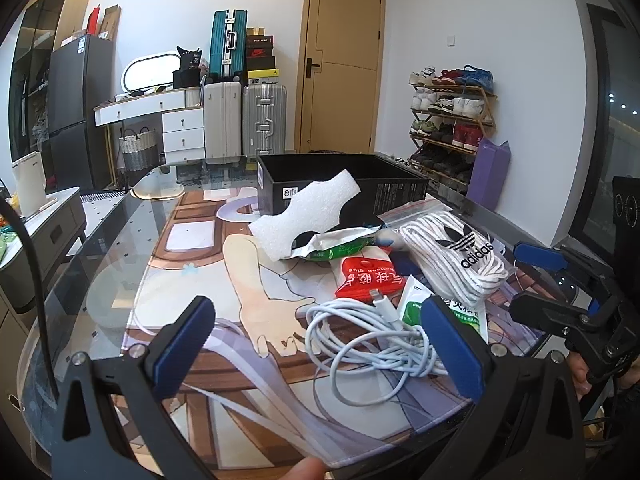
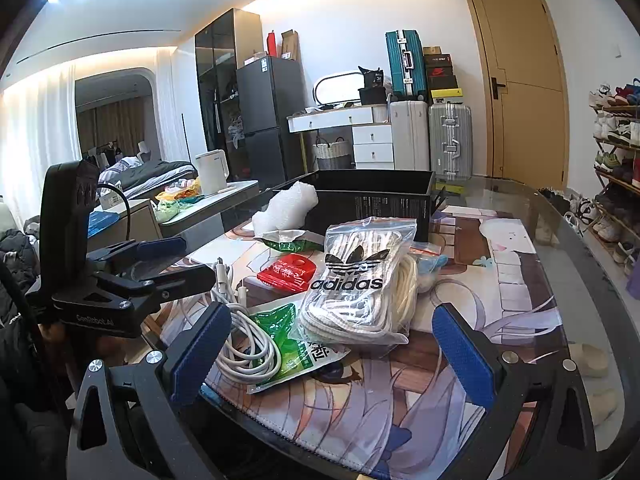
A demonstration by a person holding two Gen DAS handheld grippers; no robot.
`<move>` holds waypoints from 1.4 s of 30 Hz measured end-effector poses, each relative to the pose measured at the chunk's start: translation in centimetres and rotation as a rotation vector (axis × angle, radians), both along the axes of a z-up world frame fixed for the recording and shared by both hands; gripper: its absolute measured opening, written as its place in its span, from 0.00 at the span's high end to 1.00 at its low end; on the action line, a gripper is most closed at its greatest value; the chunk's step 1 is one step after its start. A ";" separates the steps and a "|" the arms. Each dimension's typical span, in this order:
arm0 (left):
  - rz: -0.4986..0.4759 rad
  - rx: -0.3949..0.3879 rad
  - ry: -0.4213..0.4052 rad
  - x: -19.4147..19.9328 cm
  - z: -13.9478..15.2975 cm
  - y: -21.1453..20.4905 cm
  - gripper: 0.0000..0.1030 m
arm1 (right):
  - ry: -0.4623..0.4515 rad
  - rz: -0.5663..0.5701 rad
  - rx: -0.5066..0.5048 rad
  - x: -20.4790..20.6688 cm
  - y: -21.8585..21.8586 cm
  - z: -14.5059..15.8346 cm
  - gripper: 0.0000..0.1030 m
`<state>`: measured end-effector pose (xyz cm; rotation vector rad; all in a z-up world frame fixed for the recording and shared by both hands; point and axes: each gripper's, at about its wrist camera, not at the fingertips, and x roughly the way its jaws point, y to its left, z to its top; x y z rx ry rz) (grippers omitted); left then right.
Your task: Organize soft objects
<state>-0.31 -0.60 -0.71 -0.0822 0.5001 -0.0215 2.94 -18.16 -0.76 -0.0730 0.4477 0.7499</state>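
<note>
A pile of soft things lies on the printed mat: a coiled white cable [image 1: 372, 336] [image 2: 246, 344], an adidas bag of white laces [image 1: 456, 256] [image 2: 360, 284], a red packet [image 1: 370, 278] [image 2: 290, 272], green-white packets [image 1: 460, 314] [image 2: 292, 340] and a white foam piece [image 1: 308, 212] [image 2: 286, 206]. A black open box [image 1: 344, 184] [image 2: 376, 196] stands behind them. My left gripper [image 1: 320, 350] is open, with the cable between its fingers. My right gripper [image 2: 332, 356] is open, just in front of the laces bag.
The mat [image 1: 208, 312] covers a glass table [image 2: 576, 280]. The other gripper shows at the right edge of the left view [image 1: 568, 300] and at the left of the right view [image 2: 120, 280]. A side table with a kettle [image 2: 212, 172] stands left.
</note>
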 end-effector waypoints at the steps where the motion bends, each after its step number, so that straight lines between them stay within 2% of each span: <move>1: 0.000 0.001 0.000 0.0 0.0 0.0 0.00 | -0.008 -0.002 0.000 -0.1 0.0 0.1 0.00; 12: -0.001 -0.004 -0.015 0.0 0.0 -0.2 0.00 | -0.001 -0.025 0.020 0.1 -0.5 0.0 0.00; 19: -0.010 0.004 -0.002 0.2 0.0 -0.3 0.00 | -0.014 -0.023 -0.008 0.0 -0.3 0.1 0.00; 26: -0.029 0.013 0.024 0.4 -0.1 -0.6 0.00 | -0.023 -0.037 -0.029 0.1 0.0 -0.1 0.00; 36: -0.110 0.033 0.034 0.2 0.0 -1.7 0.00 | -0.013 -0.047 -0.023 0.4 -0.1 -0.1 0.00; 42: -0.094 0.042 0.036 0.3 -0.2 -1.6 0.00 | -0.007 -0.052 -0.014 0.4 -0.2 -0.1 0.00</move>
